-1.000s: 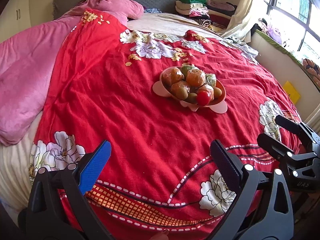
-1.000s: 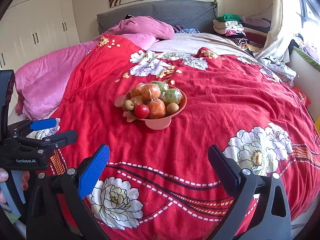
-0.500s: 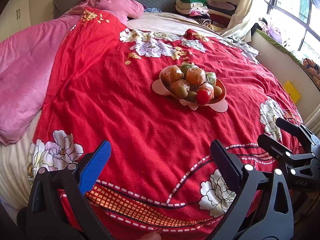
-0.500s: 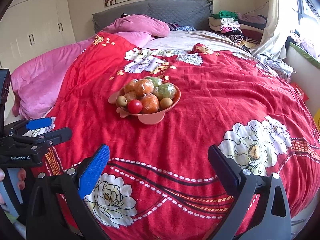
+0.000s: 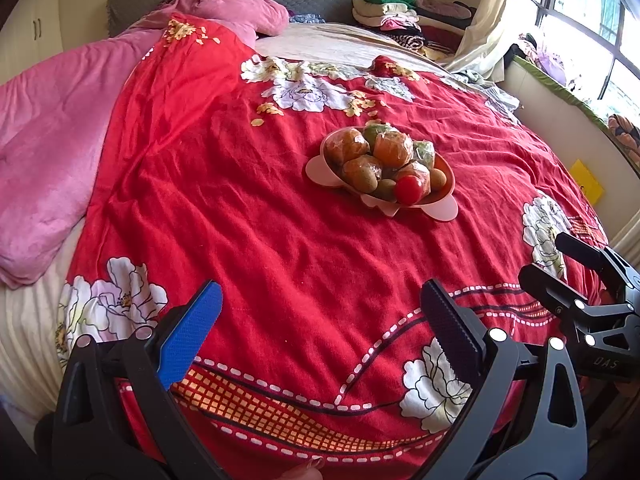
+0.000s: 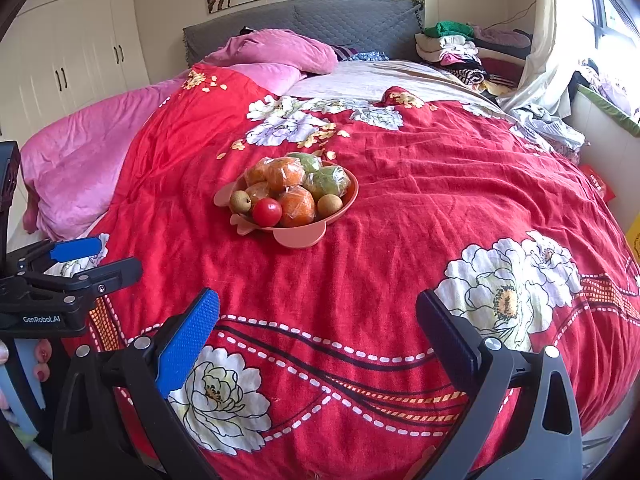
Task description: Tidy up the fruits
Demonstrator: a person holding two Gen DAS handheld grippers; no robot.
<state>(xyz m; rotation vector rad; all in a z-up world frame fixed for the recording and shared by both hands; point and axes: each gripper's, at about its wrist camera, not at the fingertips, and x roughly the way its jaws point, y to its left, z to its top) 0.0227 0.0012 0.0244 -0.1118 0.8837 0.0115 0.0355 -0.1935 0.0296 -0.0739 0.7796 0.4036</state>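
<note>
red floral bedspread [image 6: 400, 208], pink blanket [image 6: 80, 160], wardrobe [image 6: 80, 48]

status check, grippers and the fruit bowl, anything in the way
Left gripper open, empty. Right gripper open, empty. Fruit piled in pink bowl mid-bed, untouched. Only red bedspread between, nothing blocking.

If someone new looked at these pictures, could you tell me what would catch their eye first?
Probably the pink bowl heaped with wrapped oranges, green fruit and a red tomato, sitting mid-bed on the red floral bedspread. Next, the open left gripper and right gripper in the foreground, both empty and well short of the bowl.
</note>
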